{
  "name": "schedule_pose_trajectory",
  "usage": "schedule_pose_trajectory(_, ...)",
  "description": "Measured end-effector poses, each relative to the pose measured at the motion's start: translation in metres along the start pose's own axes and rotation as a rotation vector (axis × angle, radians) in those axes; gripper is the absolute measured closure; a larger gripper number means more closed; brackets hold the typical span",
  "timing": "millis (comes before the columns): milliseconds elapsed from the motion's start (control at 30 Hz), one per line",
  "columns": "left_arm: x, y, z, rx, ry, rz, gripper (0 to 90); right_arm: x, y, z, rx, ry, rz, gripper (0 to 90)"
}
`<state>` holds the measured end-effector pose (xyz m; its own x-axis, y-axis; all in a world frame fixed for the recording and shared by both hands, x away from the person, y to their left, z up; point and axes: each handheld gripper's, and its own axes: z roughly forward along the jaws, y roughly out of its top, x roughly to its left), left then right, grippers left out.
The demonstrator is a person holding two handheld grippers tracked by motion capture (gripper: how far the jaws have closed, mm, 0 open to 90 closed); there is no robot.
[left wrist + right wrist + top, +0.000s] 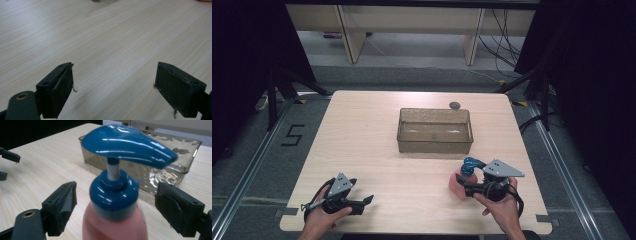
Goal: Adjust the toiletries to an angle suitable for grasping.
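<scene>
A pink pump bottle (455, 183) with a blue pump head (471, 164) stands upright on the wooden table (362, 140) at the front right. My right gripper (463, 184) reaches in from the right, level with the bottle's top. In the right gripper view the blue collar (113, 196) sits between the jaws of my right gripper (115, 197), with a gap on each side, so the gripper is open. My left gripper (365, 202) rests near the front left edge. Its jaws are open over bare wood in the left gripper view (113, 72).
A clear, smoky plastic bin (435, 145) sits mid-table, just beyond the bottle, also seen behind the pump (175, 152). A small dark round object (455, 105) lies behind the bin. Dark stands and cables flank the table.
</scene>
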<state>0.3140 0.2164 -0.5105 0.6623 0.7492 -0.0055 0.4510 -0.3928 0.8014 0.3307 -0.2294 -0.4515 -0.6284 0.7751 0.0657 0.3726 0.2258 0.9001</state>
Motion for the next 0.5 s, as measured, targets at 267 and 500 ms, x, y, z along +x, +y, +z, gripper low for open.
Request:
schedule_pose_trajectory(267, -0.0009, -0.0003, -0.0011, -0.007, -0.001, -0.017, 14.9, 0.0003, 0.0009, 0.0039, -0.012, -0.003, -0.022, 25.7)
schedule_pose_trajectory(500, -0.0004, 0.0002, -0.0019, 0.003, -0.010, 0.002, 14.8, -0.0028, 0.0002, 0.0043, -0.005, 0.000, -0.032, 36.5)
